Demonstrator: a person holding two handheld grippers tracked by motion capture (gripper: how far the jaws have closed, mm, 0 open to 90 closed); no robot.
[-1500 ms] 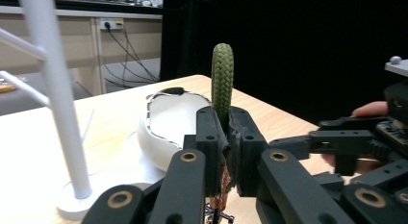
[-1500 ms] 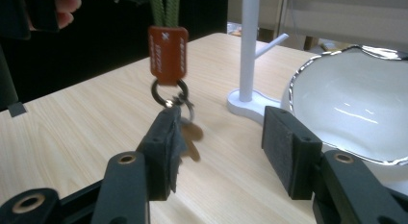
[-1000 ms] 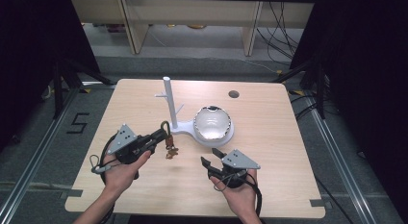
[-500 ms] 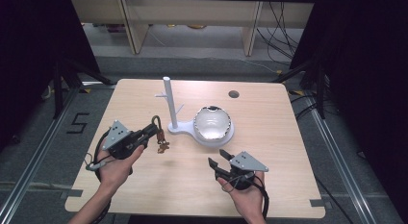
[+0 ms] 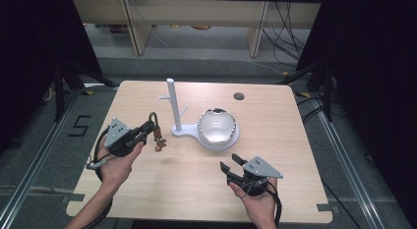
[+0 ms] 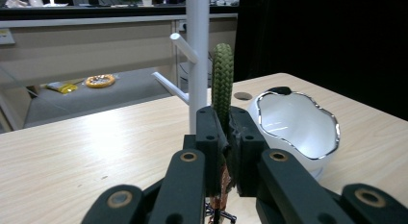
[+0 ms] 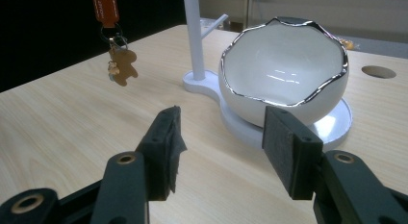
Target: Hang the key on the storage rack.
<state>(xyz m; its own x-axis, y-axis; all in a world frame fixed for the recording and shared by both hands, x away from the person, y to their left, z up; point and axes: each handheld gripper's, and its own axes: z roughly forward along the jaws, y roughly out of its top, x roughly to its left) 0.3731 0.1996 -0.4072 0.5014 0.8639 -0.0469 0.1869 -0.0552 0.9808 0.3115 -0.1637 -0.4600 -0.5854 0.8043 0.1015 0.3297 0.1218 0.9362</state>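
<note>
Keychain with green braided cord loop (image 6: 222, 82), orange tag and small brown gingerbread-figure charm (image 7: 121, 65) is clamped in my left gripper (image 5: 147, 132): both black jaws are pressed together on the cord, the loop standing up above them and the tag and charm hanging free below, clear of the light wooden table (image 5: 147, 189). It is held just left of the white peg stand (image 5: 172, 106), my landmark here.

Step in hand, as I judge it: carrying the keychain to the stand for hanging. The next move calls for raising the loop level with one of the short side pegs (image 6: 183, 46), then sliding it over the peg tip before letting go.

My right gripper (image 5: 235, 168) hovers in front of the stand and to its right, jaws apart and empty.

A white eggshell-shaped bowl with silver rim (image 5: 217, 126) sits on the stand's base plate, just right of the post. It does not block the left-side pegs; the dangling charm may swing against the post.
</note>
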